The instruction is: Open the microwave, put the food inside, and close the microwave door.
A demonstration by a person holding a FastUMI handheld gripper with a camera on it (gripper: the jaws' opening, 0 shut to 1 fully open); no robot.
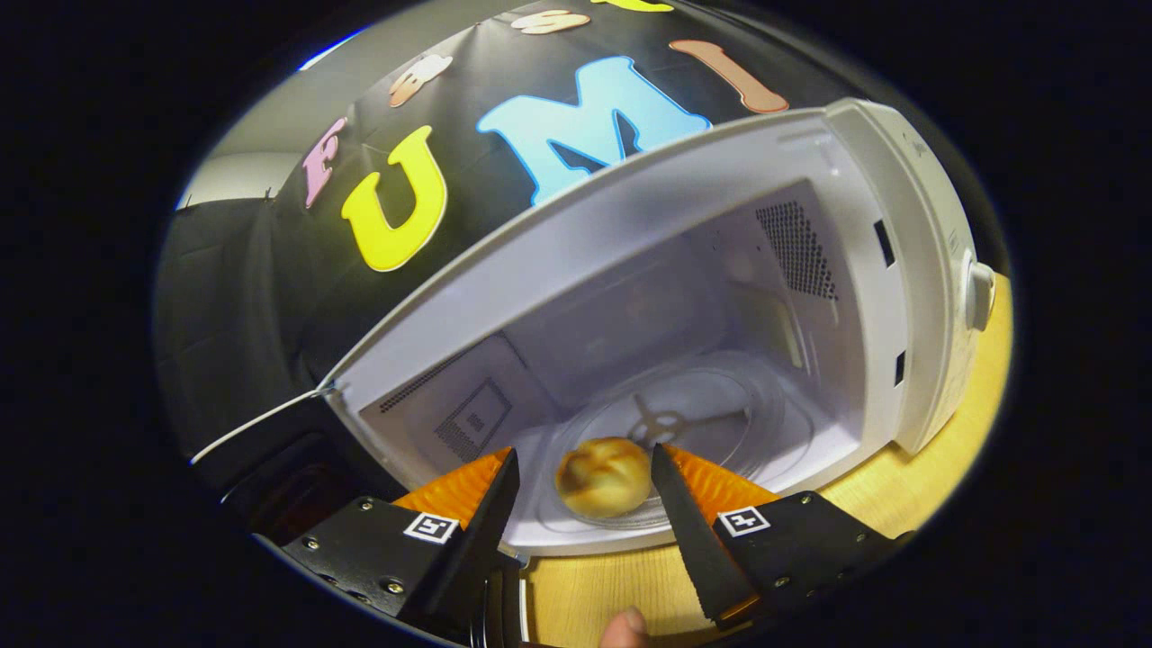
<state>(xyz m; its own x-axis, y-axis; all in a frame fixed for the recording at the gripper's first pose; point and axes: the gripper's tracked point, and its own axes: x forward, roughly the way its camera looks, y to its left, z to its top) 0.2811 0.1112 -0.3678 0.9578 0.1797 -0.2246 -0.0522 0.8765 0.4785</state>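
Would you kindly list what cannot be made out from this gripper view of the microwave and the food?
- Whether the gripper fingers touch the bread roll between them: the fingertips hide the contact.
- The microwave door: dark and cut off beside the left finger.
- The roll's underside on the glass turntable: hidden by the roll itself.
- The knob: too small to read.

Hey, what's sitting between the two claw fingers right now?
In the gripper view, a bread roll sits between the open claw's fingers, on the glass turntable inside the open microwave.
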